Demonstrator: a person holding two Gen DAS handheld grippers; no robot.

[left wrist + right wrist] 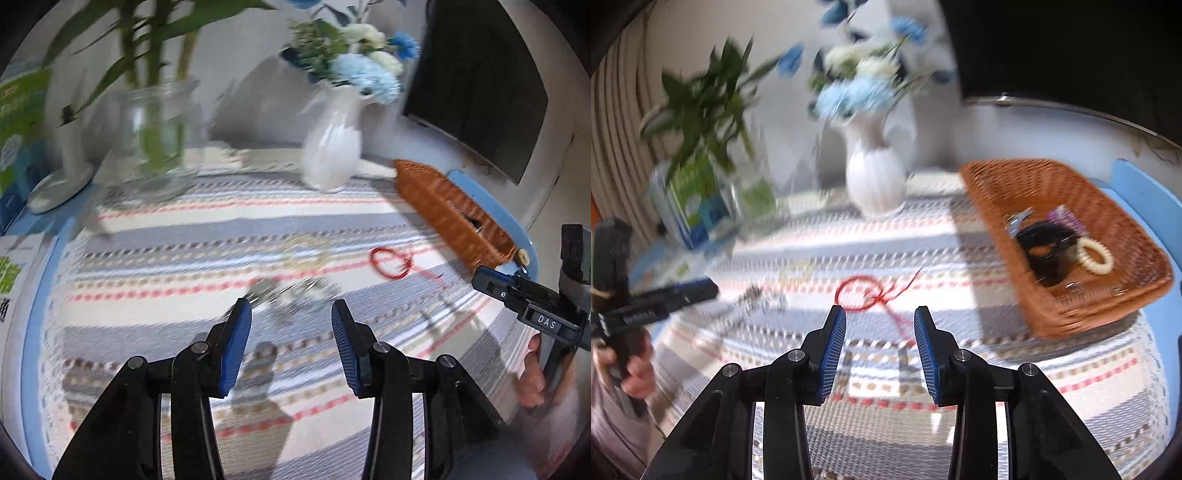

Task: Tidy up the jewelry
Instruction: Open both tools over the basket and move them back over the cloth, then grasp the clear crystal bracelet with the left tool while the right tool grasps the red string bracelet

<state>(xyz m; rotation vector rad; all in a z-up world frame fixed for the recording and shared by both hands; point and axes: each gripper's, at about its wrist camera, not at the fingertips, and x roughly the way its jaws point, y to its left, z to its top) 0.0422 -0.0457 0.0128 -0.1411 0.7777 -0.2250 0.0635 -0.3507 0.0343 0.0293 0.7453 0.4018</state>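
A red string bracelet [389, 263] lies on the striped cloth, also in the right wrist view [862, 293]. A silver chain piece [291, 293] lies just ahead of my open, empty left gripper [291, 314]; it also shows, blurred, in the right wrist view [757, 299]. A pale gold piece [304, 253] lies beyond it. My right gripper [880, 314] is open and empty, just short of the red bracelet. The brown wicker basket [997, 184] at the right holds a black item [1047, 243], a cream bead bracelet [1095, 256] and a purple piece [1067, 218].
A white vase with blue flowers [334, 155] and a glass vase with green stems [159, 136] stand at the back of the cloth. A green box [20, 122] stands at the far left. A dark monitor [476, 77] is at the back right. The table edge is blue [1145, 195].
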